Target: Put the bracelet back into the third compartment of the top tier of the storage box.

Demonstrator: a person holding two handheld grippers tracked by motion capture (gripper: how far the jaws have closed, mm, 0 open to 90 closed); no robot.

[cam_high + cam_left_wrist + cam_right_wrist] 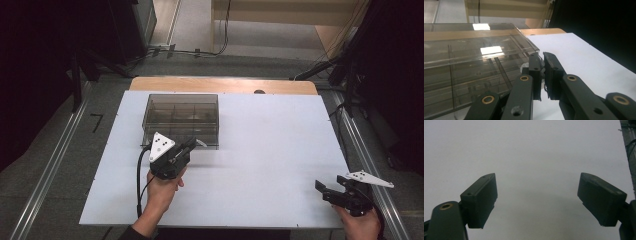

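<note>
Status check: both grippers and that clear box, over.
Left gripper nearly shut on a small white tab at the clear compartment box's front edge. Right gripper open, holding nothing, over bare white tabletop. Nothing in the way.

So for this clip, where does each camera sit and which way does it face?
High view: above the person's side, facing forward and down on the white table; both hands and forearms show.
Left gripper view: rides the left gripper, facing the clear compartment box; jaws nearly closed.
Right gripper view: rides the right gripper, facing bare table; jaws wide.
Shared: the box.
</note>
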